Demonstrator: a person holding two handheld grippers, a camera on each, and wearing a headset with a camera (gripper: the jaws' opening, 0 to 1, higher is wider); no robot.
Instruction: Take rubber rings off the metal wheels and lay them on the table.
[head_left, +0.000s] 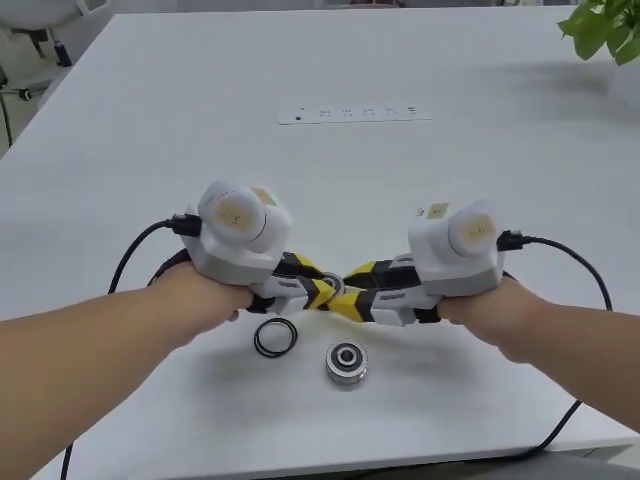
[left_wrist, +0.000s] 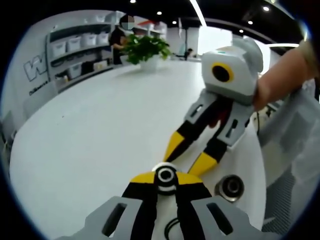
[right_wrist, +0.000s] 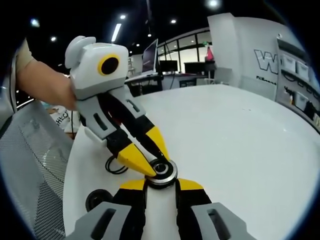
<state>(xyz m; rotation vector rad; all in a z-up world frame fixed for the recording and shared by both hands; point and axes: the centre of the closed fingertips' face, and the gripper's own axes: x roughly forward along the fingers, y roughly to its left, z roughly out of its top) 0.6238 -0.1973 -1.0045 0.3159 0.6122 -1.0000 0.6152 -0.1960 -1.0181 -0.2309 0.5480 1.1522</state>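
A small metal wheel (head_left: 335, 288) with a dark band around its rim hangs above the white table (head_left: 150, 150), where both grippers meet. My left gripper (head_left: 324, 293) comes in from the left and my right gripper (head_left: 349, 297) from the right. In the left gripper view my own yellow tips (left_wrist: 165, 181) close on the wheel (left_wrist: 165, 175), and the right gripper (left_wrist: 182, 164) touches it from beyond. The right gripper view shows my right gripper (right_wrist: 162, 184) pinching the wheel (right_wrist: 163, 172). On the table lie loose black rubber rings (head_left: 275, 337) and a second wheel (head_left: 346, 362).
A socket strip (head_left: 350, 113) is set into the table further back, and a plant (head_left: 605, 25) stands at the far right corner. Black cables (head_left: 135, 255) trail from both grippers. The table's front edge runs just below the second wheel. A mesh chair (right_wrist: 30, 165) stands beside the table.
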